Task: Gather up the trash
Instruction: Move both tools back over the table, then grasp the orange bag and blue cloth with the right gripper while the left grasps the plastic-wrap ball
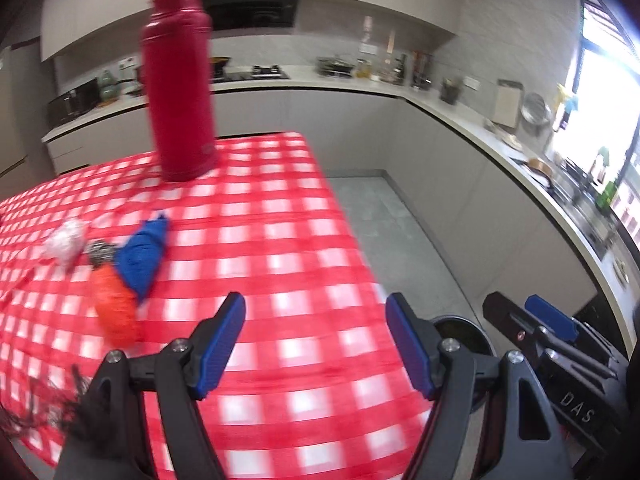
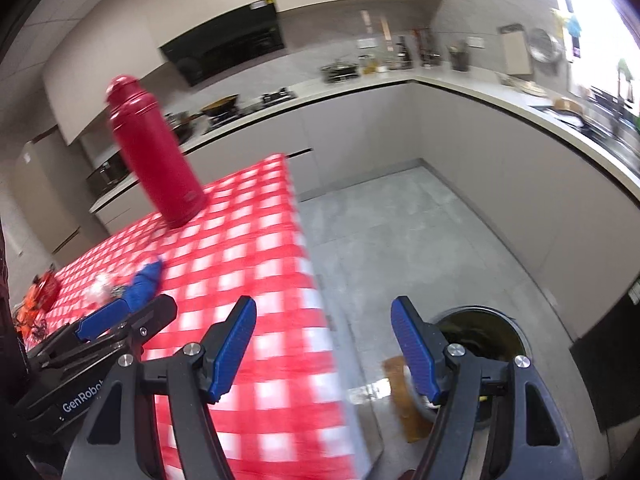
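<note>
Left wrist view: the left gripper [image 1: 316, 344] has its fingers apart and empty over the checkered desk [image 1: 280, 240]. Crumpled blue trash [image 1: 144, 256] and orange trash [image 1: 114, 308] lie at ten o'clock, below a red bottle [image 1: 178, 88]. The right gripper [image 2: 324, 348] is likewise spread and empty, with the bin [image 2: 484, 336] at three o'clock.

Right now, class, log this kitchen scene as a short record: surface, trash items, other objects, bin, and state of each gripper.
surface: table with red-and-white checked cloth
trash items: blue crumpled piece, orange piece and white wad, close together near the cloth's left side
other objects: red flask, upright at the far end
bin: round bin on the floor beside the table
left gripper: open, nothing between the jaws
right gripper: open, nothing between the jaws
</note>
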Demonstrator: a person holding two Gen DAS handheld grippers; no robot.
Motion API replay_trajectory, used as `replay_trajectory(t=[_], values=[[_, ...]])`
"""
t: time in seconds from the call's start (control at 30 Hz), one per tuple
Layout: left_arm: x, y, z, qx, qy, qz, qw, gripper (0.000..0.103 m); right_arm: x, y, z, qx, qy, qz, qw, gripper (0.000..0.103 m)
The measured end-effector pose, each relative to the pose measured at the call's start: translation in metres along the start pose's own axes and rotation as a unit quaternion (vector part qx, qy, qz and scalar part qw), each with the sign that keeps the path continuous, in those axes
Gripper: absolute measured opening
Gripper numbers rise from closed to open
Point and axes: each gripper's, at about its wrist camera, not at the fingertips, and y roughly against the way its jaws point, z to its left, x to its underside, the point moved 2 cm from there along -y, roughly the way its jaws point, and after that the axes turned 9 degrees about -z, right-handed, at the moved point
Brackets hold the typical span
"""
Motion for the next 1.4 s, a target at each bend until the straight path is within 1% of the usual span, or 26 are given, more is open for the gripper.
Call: replay_trajectory(t=[0.23, 0.4, 0.57, 0.7, 0.87, 1.03, 1.23, 1.4], values=[[-0.001, 0.013, 0.074, -0.046, 0.03, -0.008, 0.9985, 0.074, 0.009, -0.023, 0.078, -0.052, 0.031, 0.014, 0.998, 0.072], [0.003, 0.018, 0.13, -0.083, 0.055, -0.009, 0.995, 0.074, 0.017, -0.038, 0.123, -0.083, 0.048, 0.026, 0.995, 0.072], [0.009, 0.024, 0.175, -0.11, 0.073, -0.008, 0.9913, 0.074, 0.029, -0.053, 0.17, -0.107, 0.067, 0.037, 0.991, 0.072], [0.013, 0.024, 0.209, -0.128, 0.087, -0.005, 0.9879, 0.074, 0.036, -0.066, 0.197, -0.121, 0.078, 0.047, 0.989, 0.072], [0.015, 0.023, 0.24, -0.143, 0.096, -0.002, 0.9851, 0.074, 0.049, -0.087, 0.234, -0.139, 0.087, 0.062, 0.985, 0.072], [0.019, 0.019, 0.264, -0.149, 0.1, 0.005, 0.9838, 0.074, 0.064, -0.108, 0.261, -0.152, 0.095, 0.082, 0.98, 0.072], [0.023, 0.009, 0.284, -0.148, 0.1, 0.013, 0.9839, 0.074, 0.076, -0.129, 0.284, -0.154, 0.102, 0.097, 0.978, 0.072], [0.027, -0.001, 0.297, -0.145, 0.102, 0.024, 0.9839, 0.074, 0.086, -0.146, 0.293, -0.147, 0.107, 0.111, 0.977, 0.072]])
